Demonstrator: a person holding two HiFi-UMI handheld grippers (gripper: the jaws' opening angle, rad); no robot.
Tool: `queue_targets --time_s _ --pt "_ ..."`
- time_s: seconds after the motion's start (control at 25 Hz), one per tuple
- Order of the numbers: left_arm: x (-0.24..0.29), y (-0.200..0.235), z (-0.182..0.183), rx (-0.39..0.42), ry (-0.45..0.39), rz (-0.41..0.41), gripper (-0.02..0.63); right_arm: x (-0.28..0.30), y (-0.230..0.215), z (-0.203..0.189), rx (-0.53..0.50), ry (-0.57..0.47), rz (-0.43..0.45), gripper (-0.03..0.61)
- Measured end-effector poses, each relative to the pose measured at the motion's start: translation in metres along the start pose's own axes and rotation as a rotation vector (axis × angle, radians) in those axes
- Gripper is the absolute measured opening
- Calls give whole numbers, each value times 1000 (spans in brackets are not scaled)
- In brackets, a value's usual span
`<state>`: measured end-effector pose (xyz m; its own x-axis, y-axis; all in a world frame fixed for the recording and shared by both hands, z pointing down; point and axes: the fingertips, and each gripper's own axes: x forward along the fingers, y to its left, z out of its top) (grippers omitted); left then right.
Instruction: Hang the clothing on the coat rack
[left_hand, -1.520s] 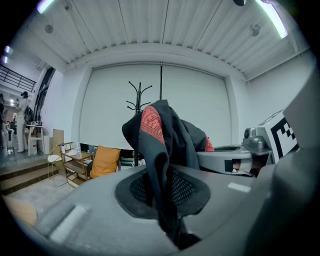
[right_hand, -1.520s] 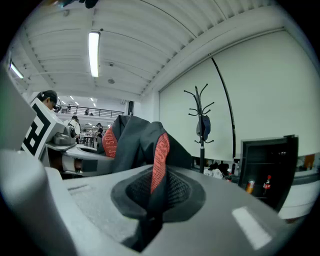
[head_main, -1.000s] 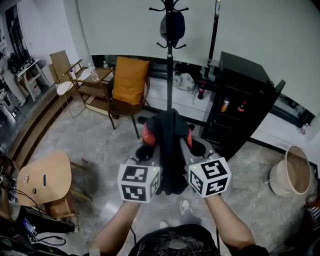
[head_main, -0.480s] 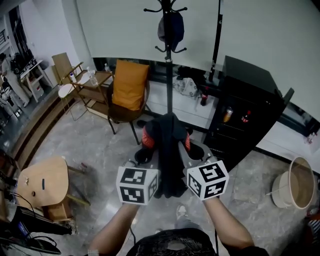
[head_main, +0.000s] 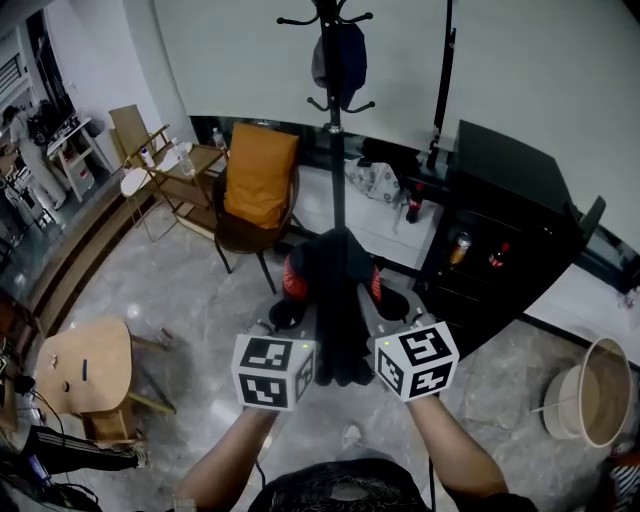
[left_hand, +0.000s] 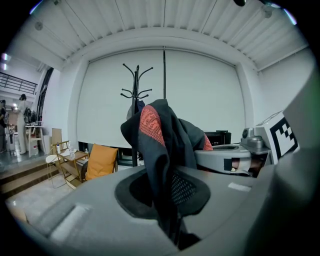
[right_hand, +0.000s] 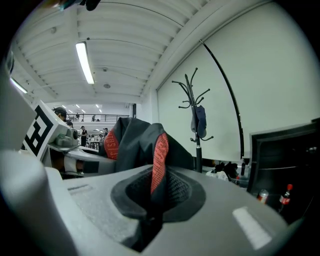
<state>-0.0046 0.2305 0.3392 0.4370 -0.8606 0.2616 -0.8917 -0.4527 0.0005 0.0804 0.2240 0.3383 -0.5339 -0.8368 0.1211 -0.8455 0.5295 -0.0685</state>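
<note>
1. The left hand-held gripper (left_hand: 169, 199) is clenched on the clothing (head_main: 340, 300). In the left gripper view, dark fabric is pinched between the jaws and rises above them in a folded peak with a red patterned patch.
2. The right hand-held gripper (right_hand: 152, 200) is likewise clamped on the clothing. In the right gripper view, a red strip of the fabric and the dark cloth beside it are squeezed in the gap between the jaws.
3. The two grippers are held side by side at about the same height in the head view, with the marker cubes towards the person. The clothing is bunched between and over them, and its lower part hangs down between the cubes.
4. The clothing is held off the floor (head_main: 180, 290) and in front of the person. It is apart from the coat rack (head_main: 335, 150) and touches no hook.
5. The coat rack stands upright straight ahead, against a pale blind. A dark item (head_main: 340, 60) hangs from one of its upper hooks.
6. A chair with an orange back (head_main: 258, 180) is seen to the left of the rack's pole, and a black cabinet (head_main: 500, 230) to its right — bottles are visible on the cabinet's shelves.
7. A round basket (head_main: 590, 390) lies on the floor at the far right of the head view.
</note>
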Motion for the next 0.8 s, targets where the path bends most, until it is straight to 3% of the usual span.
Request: queue_targets --time_s 0.4,0.8 --pt "57 -19 17 13 7 10 32 13 -60 6 8 -11 8 21" --pt "86 -19 19 -3 10 6 32 27 -83 5 9 -4 12 21"
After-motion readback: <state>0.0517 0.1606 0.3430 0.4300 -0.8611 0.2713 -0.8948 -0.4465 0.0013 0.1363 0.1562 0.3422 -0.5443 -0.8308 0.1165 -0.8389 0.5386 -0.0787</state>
